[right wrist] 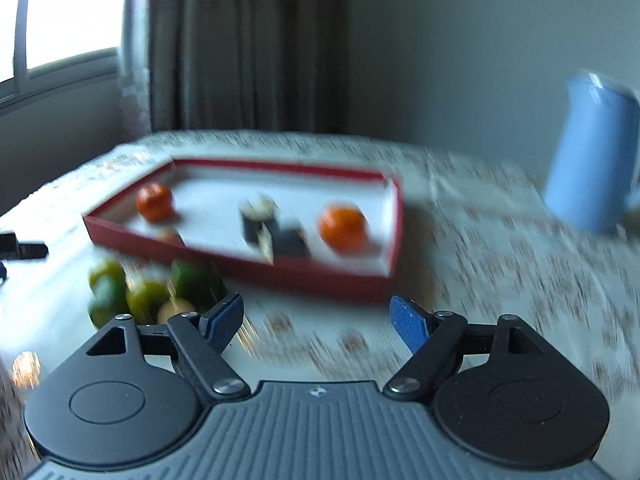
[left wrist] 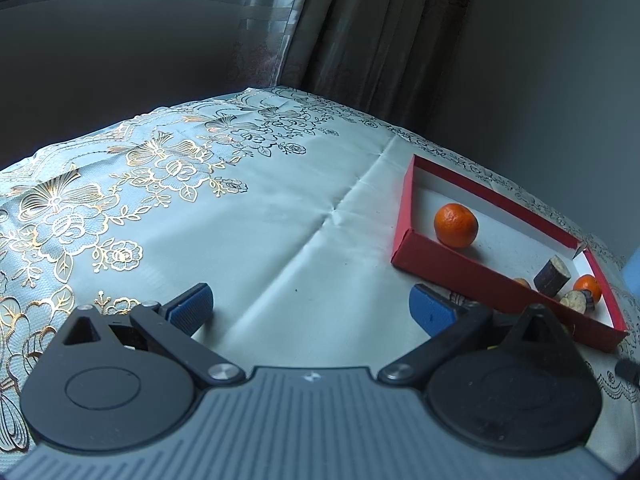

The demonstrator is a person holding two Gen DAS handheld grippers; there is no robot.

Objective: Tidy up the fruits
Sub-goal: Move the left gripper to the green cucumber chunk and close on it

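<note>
Green fruits (right wrist: 140, 292) lie unsorted at lower left, outside the red tray (right wrist: 240, 266) — right gripper (right wrist: 316, 320) and left gripper (left wrist: 310, 308), jaws spread, hold nothing; one must be grasped next.

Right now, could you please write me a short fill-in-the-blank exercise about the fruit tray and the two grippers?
1. The shallow tray holding the tangerines has walls coloured ____.
2. In the right wrist view, the green fruits lie ____ the tray, on the tablecloth.
3. The left gripper and right gripper both have jaws standing ____ and hold nothing.
4. The jug at the far right is coloured ____.

Missing words: red; outside; open; blue
</note>
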